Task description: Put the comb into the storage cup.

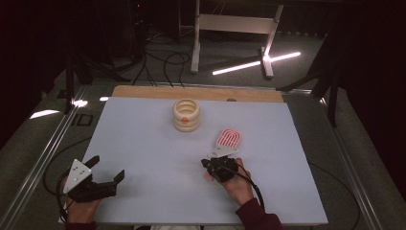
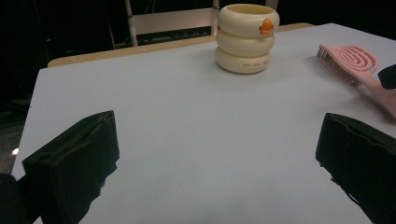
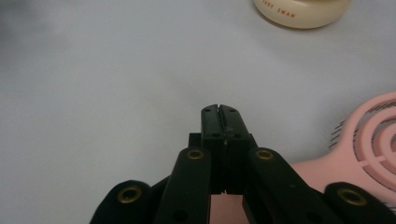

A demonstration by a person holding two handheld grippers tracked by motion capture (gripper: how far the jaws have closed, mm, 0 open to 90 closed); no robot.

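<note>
Now our right gripper (image 1: pixel 216 162), lower centre, is clenched on the pink hairbrush (image 1: pixel 229 139) handle; lift level. Left gripper (image 1: pixel 106 168) rests released on the desk (image 1: pixel 143 143).

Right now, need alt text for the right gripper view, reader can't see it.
The right gripper points its two black jaws, pressed together, across a pale tabletop, and the pink handle of a hairbrush passes beneath them. The brush's vented pink head sits at the right edge. The base of a cream ringed cup with lettering sits at the top edge.
</note>
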